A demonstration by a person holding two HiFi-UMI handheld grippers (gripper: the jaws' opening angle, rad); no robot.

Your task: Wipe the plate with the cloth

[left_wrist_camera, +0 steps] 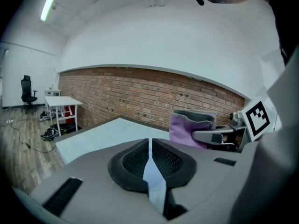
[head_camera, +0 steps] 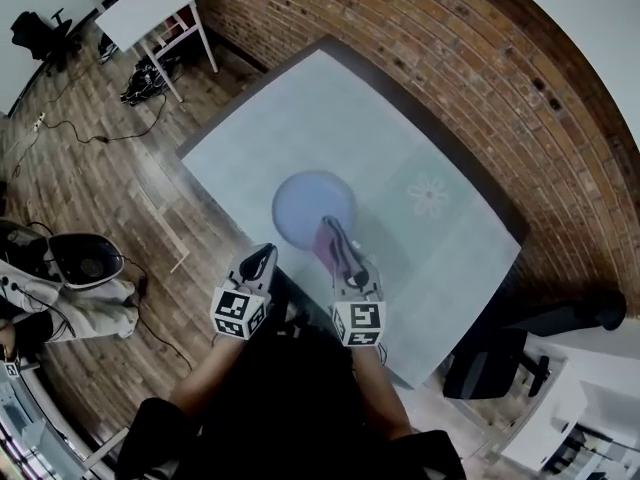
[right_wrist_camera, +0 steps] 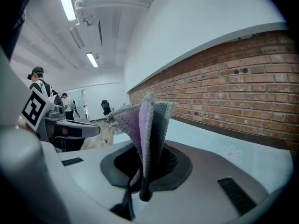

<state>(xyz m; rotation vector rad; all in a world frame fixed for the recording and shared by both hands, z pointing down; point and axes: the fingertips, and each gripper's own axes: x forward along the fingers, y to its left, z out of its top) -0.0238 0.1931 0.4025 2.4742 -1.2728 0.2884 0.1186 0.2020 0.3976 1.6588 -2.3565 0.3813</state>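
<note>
A round lavender plate [head_camera: 308, 203] lies in the middle of the pale blue table [head_camera: 400, 138]. My right gripper [head_camera: 334, 232] is shut on a folded purple and grey cloth [head_camera: 326, 244] at the plate's near edge. In the right gripper view the cloth [right_wrist_camera: 147, 125] stands up between the jaws. My left gripper [head_camera: 262, 256] hovers at the table's near edge, left of the plate, shut with nothing between its pads [left_wrist_camera: 161, 160]. From the left gripper view the cloth [left_wrist_camera: 186, 127] shows to the right, with the table [left_wrist_camera: 103, 136] ahead.
A flower print [head_camera: 428, 195] marks the table to the right of the plate. A brick wall [head_camera: 420, 38] runs behind the table. A white desk [head_camera: 155, 6] stands far left, a black chair [head_camera: 495, 360] at the right, and cables [head_camera: 90, 133] lie on the wooden floor.
</note>
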